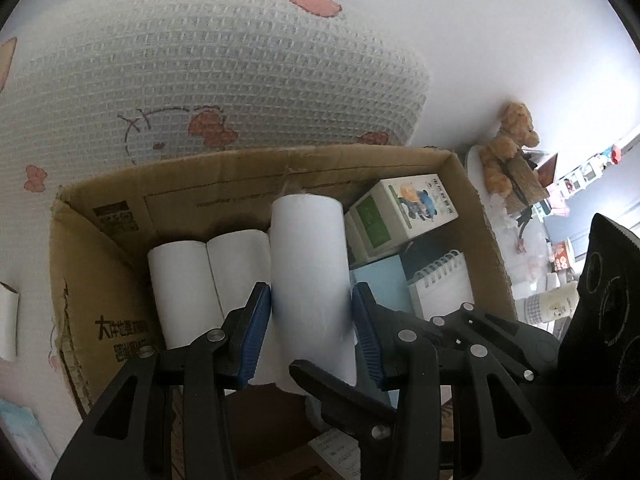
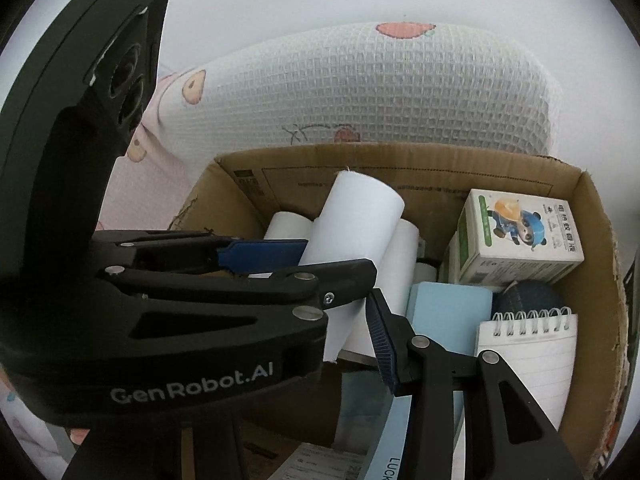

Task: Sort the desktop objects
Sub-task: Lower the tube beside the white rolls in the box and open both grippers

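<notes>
- two grippers over a cardboard box [image 1: 100,264]
- left gripper [image 1: 312,320]: blue pads pinching a white paper roll [image 1: 308,264] on both sides, roll tilted, its far end up above the box contents
- two more white rolls [image 1: 208,284] lie side by side in the box, just left of the held one
- right gripper [image 2: 384,332]: one blue pad shows beside the held roll; the other finger is hidden behind the left tool, so i cannot tell how its jaws stand
- carton with a cartoon panda [image 2: 520,236], light blue box [image 2: 448,316] and spiral notepad [image 2: 528,344] fill the box's right half
- waffle-weave cloth [image 1: 200,80] behind the box, teddy bear [image 1: 508,144] off to the right
</notes>
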Action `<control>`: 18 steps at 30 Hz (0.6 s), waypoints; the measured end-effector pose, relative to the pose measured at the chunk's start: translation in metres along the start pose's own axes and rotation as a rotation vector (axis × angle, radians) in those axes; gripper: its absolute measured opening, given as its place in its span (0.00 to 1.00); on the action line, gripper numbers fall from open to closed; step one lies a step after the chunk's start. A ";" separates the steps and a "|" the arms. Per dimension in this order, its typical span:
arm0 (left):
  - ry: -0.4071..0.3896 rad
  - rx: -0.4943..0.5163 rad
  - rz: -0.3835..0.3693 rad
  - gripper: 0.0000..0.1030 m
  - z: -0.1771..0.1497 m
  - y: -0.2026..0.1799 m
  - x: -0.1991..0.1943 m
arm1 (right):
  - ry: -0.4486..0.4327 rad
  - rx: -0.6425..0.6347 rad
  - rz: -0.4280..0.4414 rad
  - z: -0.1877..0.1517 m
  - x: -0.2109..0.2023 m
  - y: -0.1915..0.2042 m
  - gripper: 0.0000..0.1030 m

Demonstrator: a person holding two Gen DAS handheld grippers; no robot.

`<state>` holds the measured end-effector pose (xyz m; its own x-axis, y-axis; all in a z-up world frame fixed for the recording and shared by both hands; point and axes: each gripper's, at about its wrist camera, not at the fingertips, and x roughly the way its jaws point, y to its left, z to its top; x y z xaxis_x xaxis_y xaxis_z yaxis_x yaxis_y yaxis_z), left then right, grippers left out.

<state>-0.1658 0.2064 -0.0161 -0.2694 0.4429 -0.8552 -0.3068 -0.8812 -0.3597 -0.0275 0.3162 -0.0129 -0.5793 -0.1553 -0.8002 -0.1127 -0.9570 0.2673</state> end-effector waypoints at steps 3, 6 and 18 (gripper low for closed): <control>-0.019 0.016 0.037 0.45 -0.001 -0.002 -0.002 | -0.011 -0.010 -0.044 0.001 -0.002 -0.001 0.40; -0.031 0.024 0.049 0.45 -0.002 -0.003 -0.004 | -0.014 0.011 -0.029 0.001 -0.003 -0.006 0.40; -0.053 0.014 0.026 0.39 0.002 0.002 -0.007 | 0.015 -0.001 -0.040 0.001 0.008 0.000 0.40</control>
<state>-0.1670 0.2017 -0.0104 -0.3254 0.4279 -0.8432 -0.3115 -0.8905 -0.3317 -0.0328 0.3151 -0.0183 -0.5617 -0.1203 -0.8185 -0.1352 -0.9627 0.2342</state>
